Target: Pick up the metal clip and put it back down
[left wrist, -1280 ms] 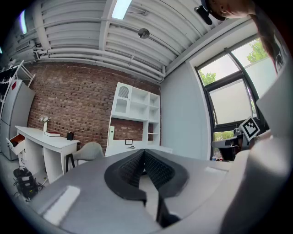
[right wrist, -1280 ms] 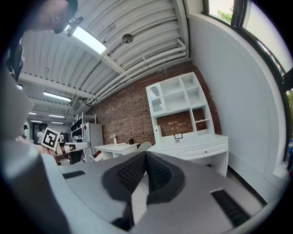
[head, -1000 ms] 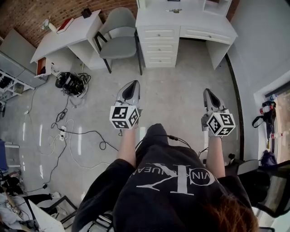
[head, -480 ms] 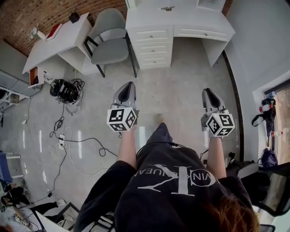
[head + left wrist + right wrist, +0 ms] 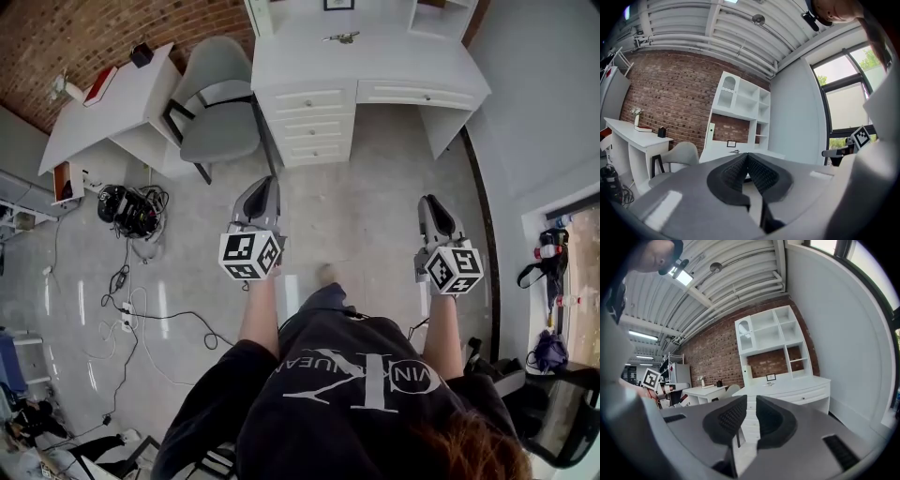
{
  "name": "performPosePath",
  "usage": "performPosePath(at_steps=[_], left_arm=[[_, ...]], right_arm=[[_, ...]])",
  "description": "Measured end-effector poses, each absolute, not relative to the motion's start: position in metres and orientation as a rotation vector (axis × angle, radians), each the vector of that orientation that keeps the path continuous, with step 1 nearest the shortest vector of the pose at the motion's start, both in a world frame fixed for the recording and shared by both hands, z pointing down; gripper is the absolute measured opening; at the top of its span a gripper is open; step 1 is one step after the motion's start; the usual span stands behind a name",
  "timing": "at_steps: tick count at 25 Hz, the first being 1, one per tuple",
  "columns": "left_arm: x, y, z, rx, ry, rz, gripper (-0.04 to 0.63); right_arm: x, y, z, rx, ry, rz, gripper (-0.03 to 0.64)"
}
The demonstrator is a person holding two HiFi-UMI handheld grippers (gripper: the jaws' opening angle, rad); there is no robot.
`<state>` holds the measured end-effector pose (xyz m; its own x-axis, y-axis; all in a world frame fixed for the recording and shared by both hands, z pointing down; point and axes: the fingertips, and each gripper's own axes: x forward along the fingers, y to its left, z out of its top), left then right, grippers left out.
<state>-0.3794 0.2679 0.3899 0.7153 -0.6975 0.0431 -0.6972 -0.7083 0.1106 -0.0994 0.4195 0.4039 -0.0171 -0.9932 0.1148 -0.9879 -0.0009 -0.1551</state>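
**Two empty grippers, desk closing in, clip not yet reached**

Whole room view has shifted over the last second: the white desk [image 5: 375, 66] with its drawers sits lower and fuller in the head view than before. The grey chair [image 5: 216, 112] and the side table [image 5: 103, 112] have slid the same way. Reads as the person walking toward the desk. Approach step only; no pick-up begun.

Left gripper [image 5: 269, 183] is held out in front over bare floor at about the same place in view as before. Its own view shows the pads meeting at the tips, with nothing between them.

Right gripper [image 5: 432, 201] is held level with it, well apart. Jaws stand a narrow slit apart, drawer fronts visible through the gap, nothing held.

Metal clip [image 5: 342, 37] lies on the desk top toward the back, near the shelf unit and well ahead of both grippers. It is untouched, and small and glinting in both gripper views.

Writing: large pale letters across the dark shirt [image 5: 356, 394], seen upside down and only partly readable; fragments look like "VIN" and "UEAN". Each gripper's cube carries black-and-white square markers, no words. A small framed item behind the clip is too small to read.
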Motion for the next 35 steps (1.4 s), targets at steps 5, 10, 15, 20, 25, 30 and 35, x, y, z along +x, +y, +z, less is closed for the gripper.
performPosePath(at_steps=[5, 10, 15, 20, 25, 30, 35], left_arm=[[-0.355, 0.224, 0.393, 2.81, -1.114, 0.021, 0.005], [-0.347, 0.183, 0.403, 2.785, -1.118, 0.036, 0.005], [-0.339, 0.156, 0.407, 2.78, -1.117, 0.034, 0.005], [-0.334, 0.138, 0.414, 2.772, -1.097, 0.041, 0.005], [-0.329, 0.127, 0.416, 2.77, -1.086, 0.038, 0.005], [-0.323, 0.119, 0.414, 2.779, -1.074, 0.041, 0.005], [-0.315, 0.107, 0.422, 2.77, -1.067, 0.056, 0.005]], right_arm=[[-0.079, 0.372, 0.408, -2.191, 2.203, -0.327, 0.025], [-0.064, 0.332, 0.417, -2.189, 2.181, -0.358, 0.034], [-0.055, 0.303, 0.421, -2.182, 2.184, -0.372, 0.04], [-0.051, 0.281, 0.422, -2.18, 2.183, -0.375, 0.041], [-0.045, 0.272, 0.421, -2.186, 2.167, -0.378, 0.041], [-0.038, 0.263, 0.418, -2.179, 2.136, -0.391, 0.041], [-0.03, 0.246, 0.423, -2.17, 2.143, -0.4, 0.041]])
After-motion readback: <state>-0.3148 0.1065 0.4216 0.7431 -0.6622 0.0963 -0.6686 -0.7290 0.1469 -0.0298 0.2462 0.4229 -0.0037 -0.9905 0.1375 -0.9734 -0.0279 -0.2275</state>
